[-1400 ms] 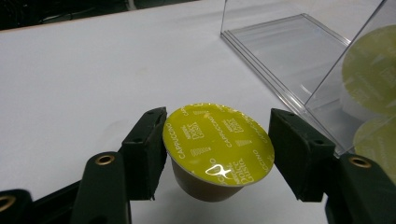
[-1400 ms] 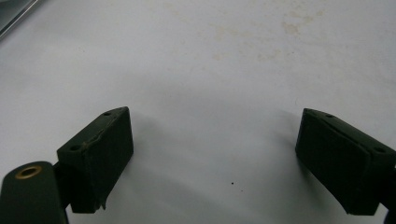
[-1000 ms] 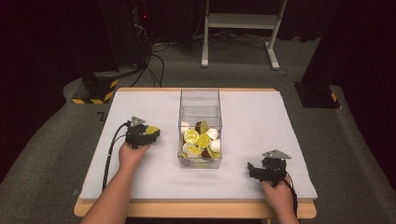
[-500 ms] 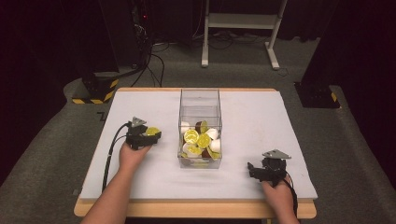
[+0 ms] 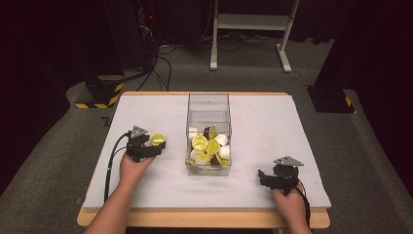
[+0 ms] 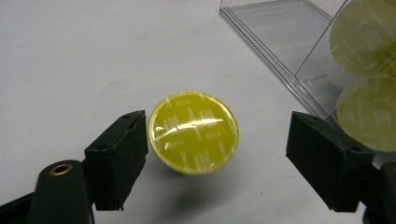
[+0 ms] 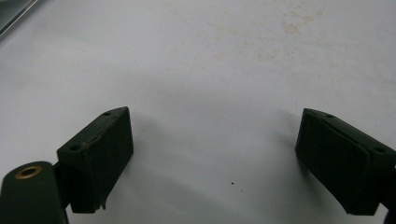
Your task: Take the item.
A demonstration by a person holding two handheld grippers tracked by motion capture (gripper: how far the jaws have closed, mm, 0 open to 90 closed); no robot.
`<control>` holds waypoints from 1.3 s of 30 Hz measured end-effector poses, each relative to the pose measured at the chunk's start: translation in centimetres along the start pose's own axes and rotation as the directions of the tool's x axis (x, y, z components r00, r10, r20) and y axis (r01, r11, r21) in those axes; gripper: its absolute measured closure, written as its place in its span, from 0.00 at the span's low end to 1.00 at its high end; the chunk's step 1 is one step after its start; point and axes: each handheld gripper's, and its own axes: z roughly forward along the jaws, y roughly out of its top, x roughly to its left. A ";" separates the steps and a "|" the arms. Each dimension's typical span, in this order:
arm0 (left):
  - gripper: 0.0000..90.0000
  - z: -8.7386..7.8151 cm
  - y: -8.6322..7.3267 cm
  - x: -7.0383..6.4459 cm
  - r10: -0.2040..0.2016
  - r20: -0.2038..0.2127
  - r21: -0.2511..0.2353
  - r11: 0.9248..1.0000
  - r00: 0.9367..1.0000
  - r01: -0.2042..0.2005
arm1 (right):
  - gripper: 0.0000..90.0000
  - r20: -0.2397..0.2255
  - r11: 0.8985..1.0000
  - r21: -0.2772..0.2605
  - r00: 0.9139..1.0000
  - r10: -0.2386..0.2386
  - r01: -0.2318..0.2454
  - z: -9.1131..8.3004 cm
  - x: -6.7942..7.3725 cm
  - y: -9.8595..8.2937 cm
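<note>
A small capsule with a shiny yellow foil lid (image 6: 193, 132) sits on the white table between the jaws of my left gripper (image 6: 217, 140). That gripper is open: its left jaw is right at the capsule's edge and its right jaw stands well clear. In the high view the capsule (image 5: 157, 139) lies at the tip of the left gripper (image 5: 155, 144), left of the clear box (image 5: 208, 105). My right gripper (image 5: 263, 177) rests near the table's front right. It is open (image 7: 212, 140), with bare table between its jaws.
The clear plastic box stands upright in the middle of the table and holds several capsules (image 5: 209, 146), yellow-lidded, white and brown. Its wall (image 6: 299, 60) is close on the left gripper's right. The white mat (image 5: 272, 122) ends at a wooden table edge.
</note>
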 end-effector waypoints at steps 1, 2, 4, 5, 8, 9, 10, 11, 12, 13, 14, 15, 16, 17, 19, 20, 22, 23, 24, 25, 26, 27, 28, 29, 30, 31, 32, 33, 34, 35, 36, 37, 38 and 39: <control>0.26 -0.3 -0.1 0.1 -0.001 0.005 0.005 1.000 1.000 0.001 | 0.12 0.000 1.000 0.001 1.000 0.001 -0.001 0.0 0.0 0.0; 0.26 -0.5 -0.2 0.2 0.008 0.005 0.012 1.000 1.000 -0.008 | 0.12 0.000 1.000 0.000 1.000 0.000 0.000 0.0 0.0 0.0; 0.26 -1.0 -0.5 0.2 -0.006 0.006 0.003 1.000 1.000 0.006 | 0.12 -0.001 1.000 0.001 1.000 0.001 -0.001 0.0 0.0 0.0; 0.27 -1.4 -0.7 0.3 -0.002 0.011 0.011 1.000 1.000 0.002 | 0.12 0.000 1.000 0.000 1.000 0.000 0.000 0.0 0.0 0.0; 0.27 -2.2 -1.1 0.4 0.002 0.015 0.017 1.000 1.000 -0.002 | 0.12 0.000 1.000 0.000 1.000 0.000 0.000 0.0 0.0 0.0; 0.28 -2.5 -1.2 0.4 0.003 0.020 0.016 1.000 1.000 -0.003 | 0.12 0.000 1.000 0.000 1.000 0.000 0.000 0.0 0.0 0.0; 0.28 -2.8 -1.3 0.5 0.014 0.023 0.021 1.000 1.000 -0.015 | 0.12 0.000 1.000 0.000 1.000 0.001 -0.001 0.0 0.0 0.0; 0.29 -3.1 -1.5 0.5 0.009 0.030 0.021 1.000 0.999 -0.010 | 0.12 0.000 1.000 0.000 1.000 0.001 -0.001 0.0 0.0 0.0; 0.30 -3.3 -1.6 0.5 0.015 0.034 0.023 1.000 0.999 -0.016 | 0.12 0.000 1.000 0.001 1.000 0.001 -0.001 0.0 0.0 0.0; 0.31 -3.6 -1.8 0.5 0.008 0.040 0.022 1.000 0.999 -0.009 | 0.12 0.000 1.000 0.000 1.000 0.001 -0.001 0.0 0.0 0.0; 0.31 -3.9 -2.0 0.6 0.016 0.044 0.030 0.999 0.999 -0.017 | 0.12 0.000 1.000 0.000 1.000 0.001 -0.001 0.0 0.0 0.0; 0.32 -4.1 -2.2 0.6 0.015 0.047 0.033 0.999 0.999 -0.017 | 0.12 0.000 1.000 0.001 1.000 0.001 -0.001 0.0 0.0 0.0; 0.32 -4.4 -2.4 0.6 0.013 0.053 0.037 0.999 0.999 -0.015 | 0.12 0.000 1.000 0.001 1.000 0.001 -0.001 0.0 0.0 0.0; 0.32 -4.6 -2.6 0.6 0.009 0.056 0.037 0.999 0.998 -0.011 | 0.12 0.000 1.000 0.001 1.000 0.001 -0.001 0.0 0.0 0.0; 0.33 -5.2 -3.1 0.6 0.024 0.057 0.048 0.998 0.998 -0.027 | 0.12 0.000 1.000 0.000 1.000 0.001 -0.001 0.0 0.0 0.0; 0.33 -5.5 -3.3 0.6 0.027 0.057 0.051 0.998 0.998 -0.030 | 0.12 0.000 1.000 0.000 1.000 0.001 -0.001 0.0 0.0 0.0; 0.33 -6.0 -3.8 0.8 0.054 0.053 0.064 0.996 0.997 -0.057 | 0.12 0.000 1.000 0.000 1.000 0.001 -0.001 0.0 0.0 0.0; 0.33 -6.2 -4.1 0.9 0.066 0.048 0.069 0.995 0.997 -0.069 | 0.12 -0.001 1.000 0.000 1.000 0.001 -0.001 0.0 0.0 0.0; 0.32 -6.3 -4.5 0.9 0.079 0.039 0.068 0.994 0.996 -0.081 | 0.12 -0.001 1.000 0.000 1.000 0.001 -0.001 0.0 0.0 0.0; 0.32 -6.5 -4.8 1.1 0.101 0.032 0.076 0.992 0.994 -0.103 | 0.12 -0.001 1.000 0.000 1.000 0.001 -0.001 0.0 0.0 0.0; 0.31 -6.6 -5.1 1.1 0.092 0.028 0.074 0.993 0.995 -0.094 | 0.12 -0.001 1.000 0.000 1.000 0.001 -0.001 0.0 0.0 0.0; 0.31 -6.8 -5.3 1.3 0.103 0.024 0.077 0.991 0.994 -0.105 | 0.12 -0.001 1.000 0.000 1.000 0.002 -0.002 0.0 0.0 0.0; 0.30 -6.9 -5.5 1.4 0.116 0.020 0.084 0.990 0.993 -0.117 | 0.12 -0.001 1.000 0.000 1.000 0.001 -0.001 0.0 0.0 0.0; 0.28 -7.0 -5.8 1.5 0.124 0.010 0.078 0.989 0.992 -0.124 | 0.12 0.000 1.000 0.000 1.000 0.003 -0.003 0.0 0.0 0.0; 0.25 -7.0 -6.2 1.8 0.152 -0.008 0.081 0.985 0.988 -0.151 | 0.12 -0.001 1.000 0.000 1.000 0.001 -0.001 0.0 0.0 0.0; 0.21 -6.9 -6.3 1.9 0.154 -0.022 0.098 0.984 0.988 -0.152 | 0.12 -0.002 1.000 0.000 1.000 0.002 -0.002 0.0 0.0 0.0; 0.19 -6.8 -6.3 2.0 0.134 -0.033 0.107 0.986 0.990 -0.130 | 0.12 -0.002 1.000 0.000 1.000 0.002 -0.002 0.0 0.0 0.0; 0.19 -6.8 -6.3 2.1 0.135 -0.031 0.111 0.985 0.990 -0.131 | 0.12 -0.001 1.000 0.000 1.000 0.003 -0.003 0.0 0.0 0.0; 0.18 -6.7 -6.4 2.0 0.134 -0.032 0.104 0.986 0.990 -0.130 | 0.12 0.000 1.000 0.000 1.000 0.003 -0.003 0.0 0.0 0.0; 0.18 -6.7 -6.4 2.0 0.137 -0.036 0.102 0.986 0.990 -0.133 | 0.12 0.000 1.000 -0.002 1.000 -0.001 0.001 0.0 0.0 0.0; 0.18 -6.7 -6.4 1.9 0.129 -0.038 0.096 0.987 0.991 -0.125 | 0.12 0.000 1.000 0.000 1.000 0.001 -0.001 0.0 0.0 0.0; 0.18 -6.7 -6.4 1.9 0.135 -0.039 0.102 0.986 0.990 -0.130 | 0.12 0.000 1.000 -0.001 1.000 0.000 0.000 0.0 0.0 0.0; 0.18 -6.7 -6.4 1.9 0.132 -0.040 0.101 0.987 0.990 -0.128 | 0.12 -0.001 1.000 0.000 1.000 0.000 0.000 0.0 0.0 0.0; 0.18 -6.7 -6.4 1.9 0.131 -0.040 0.098 0.987 0.991 -0.126 | 0.12 -0.001 1.000 0.000 1.000 0.000 0.000 0.0 0.0 0.0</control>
